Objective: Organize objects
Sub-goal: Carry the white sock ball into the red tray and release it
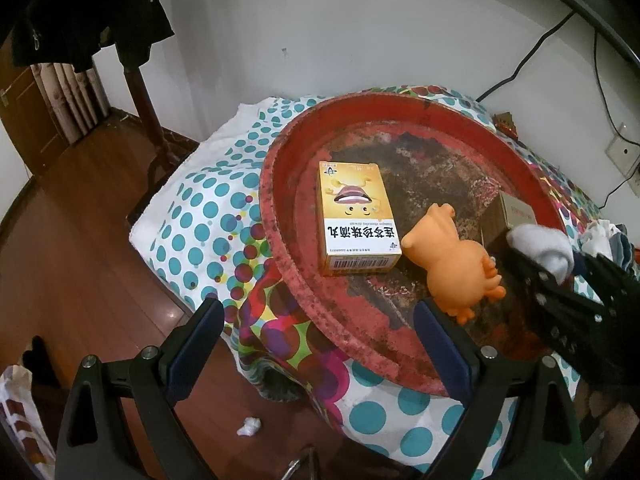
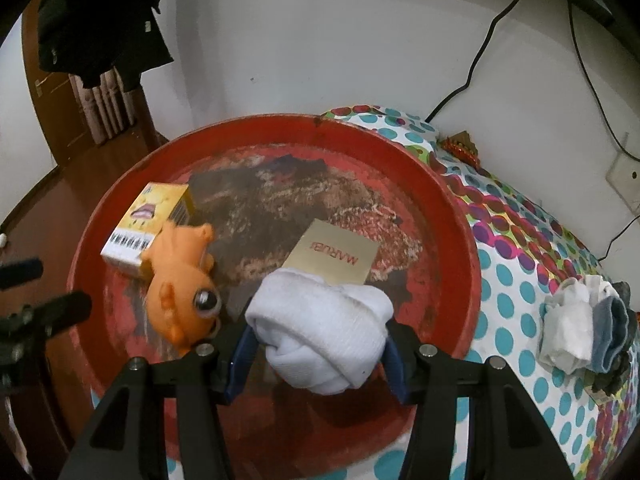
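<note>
A worn red round tray (image 1: 280,240) (image 2: 440,208) lies on a dotted cloth. In it are a yellow medicine box (image 1: 356,216) (image 2: 148,224), an orange rubber toy (image 1: 456,264) (image 2: 176,280) and a gold box (image 2: 336,256) (image 1: 516,212). My right gripper (image 2: 320,344) is shut on a rolled white sock (image 2: 320,328) (image 1: 540,248) and holds it over the tray near the gold box. My left gripper (image 1: 320,348) is open and empty over the tray's near left rim.
More socks (image 2: 580,336) lie on the dotted cloth (image 2: 520,280) right of the tray. Cables and a wall socket (image 2: 624,180) are on the wall behind. A wooden floor (image 1: 80,280) with a paper scrap (image 1: 248,426) is to the left.
</note>
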Action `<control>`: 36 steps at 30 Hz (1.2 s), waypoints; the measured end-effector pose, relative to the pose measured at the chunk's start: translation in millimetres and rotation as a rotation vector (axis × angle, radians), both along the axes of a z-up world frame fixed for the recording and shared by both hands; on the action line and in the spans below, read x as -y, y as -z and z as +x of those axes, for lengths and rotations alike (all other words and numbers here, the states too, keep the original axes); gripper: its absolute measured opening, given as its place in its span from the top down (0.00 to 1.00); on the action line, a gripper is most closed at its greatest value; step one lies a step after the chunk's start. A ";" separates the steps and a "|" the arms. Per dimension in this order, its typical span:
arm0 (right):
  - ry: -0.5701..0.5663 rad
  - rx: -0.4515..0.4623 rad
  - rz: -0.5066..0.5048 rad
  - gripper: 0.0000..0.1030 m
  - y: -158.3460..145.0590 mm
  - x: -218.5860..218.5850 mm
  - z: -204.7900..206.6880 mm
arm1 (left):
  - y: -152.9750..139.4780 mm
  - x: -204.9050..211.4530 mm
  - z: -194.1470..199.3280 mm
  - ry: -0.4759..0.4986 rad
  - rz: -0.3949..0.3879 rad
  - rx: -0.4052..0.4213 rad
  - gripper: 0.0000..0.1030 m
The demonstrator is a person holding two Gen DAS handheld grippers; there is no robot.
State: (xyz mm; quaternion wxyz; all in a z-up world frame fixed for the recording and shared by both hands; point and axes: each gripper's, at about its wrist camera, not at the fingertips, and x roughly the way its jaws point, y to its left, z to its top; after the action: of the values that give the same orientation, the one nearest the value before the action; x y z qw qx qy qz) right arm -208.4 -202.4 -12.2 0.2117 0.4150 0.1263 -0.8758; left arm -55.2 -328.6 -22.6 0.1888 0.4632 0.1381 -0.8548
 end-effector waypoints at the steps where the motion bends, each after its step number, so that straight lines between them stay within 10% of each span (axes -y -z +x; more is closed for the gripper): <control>1: 0.004 -0.001 0.003 0.46 0.3 1.7 -2.4 | -0.1 0.1 0.2 0.000 0.001 -0.003 0.08; 25: 0.037 -0.022 -0.062 0.31 -22.0 -37.9 15.7 | 1.1 -10.4 -2.5 0.030 -0.011 -0.002 0.08; 36: 0.320 -0.024 -0.093 0.30 -16.8 -202.9 30.7 | -0.3 -27.5 -4.9 0.068 -0.036 0.004 0.08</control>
State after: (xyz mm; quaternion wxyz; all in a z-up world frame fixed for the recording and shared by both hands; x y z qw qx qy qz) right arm -177.6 0.6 4.6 0.0869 0.4089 0.0202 -0.9082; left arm -60.1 -301.2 -22.3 0.1682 0.4660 0.1064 -0.8621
